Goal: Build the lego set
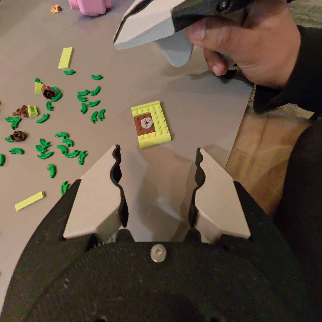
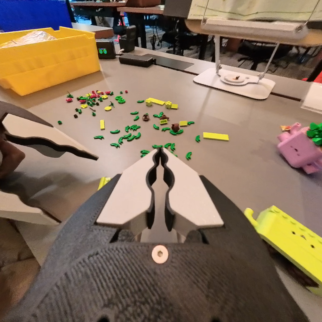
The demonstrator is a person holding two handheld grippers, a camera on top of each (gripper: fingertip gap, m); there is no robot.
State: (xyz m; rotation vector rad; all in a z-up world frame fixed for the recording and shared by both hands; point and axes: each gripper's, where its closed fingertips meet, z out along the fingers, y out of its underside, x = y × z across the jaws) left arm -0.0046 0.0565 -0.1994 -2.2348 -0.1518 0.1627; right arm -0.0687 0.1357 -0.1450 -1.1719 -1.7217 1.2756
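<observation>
Left gripper, fingers spread wide with nothing between them, held above the grey table just short of the partly built lime base plate. The plate lies flat near the table's edge and carries a brown square plate topped by a grey round stud piece. Right gripper, fingers pressed together at the tips and holding nothing, held above the table; the same gripper appears in the left wrist view, gripped by a hand. Scattered loose parts lie to the left of the base plate: curved green leaf pieces, dark brown trunk pieces and flat lime tiles. Farther back: a yellow bin, a pink block-shaped model and a white lamp base.
</observation>
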